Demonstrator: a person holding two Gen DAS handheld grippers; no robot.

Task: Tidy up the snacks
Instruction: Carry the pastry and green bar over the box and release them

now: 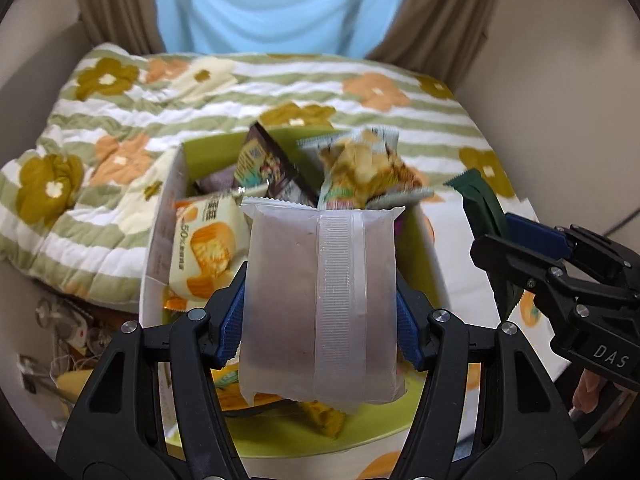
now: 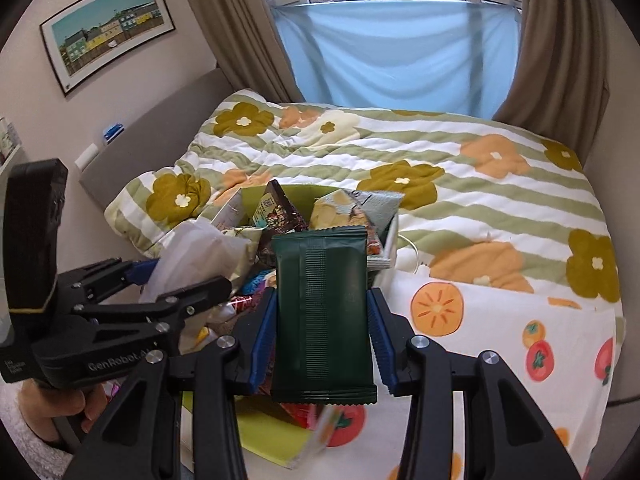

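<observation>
At nine o'clock of the box (image 1: 160,240), a flowered quilt (image 1: 80,184) covers the bed. The left gripper (image 1: 320,316) clamps a frosted white packet (image 1: 320,300) by its sides, upright above the box of snacks, whose yellow cake packet (image 1: 208,240) leans on the left wall. At three o'clock, the right gripper (image 2: 322,316) pinches a dark green packet (image 2: 322,312) between its blue pads (image 2: 262,336), held over a persimmon-print sheet (image 2: 480,320) beside the box.
</observation>
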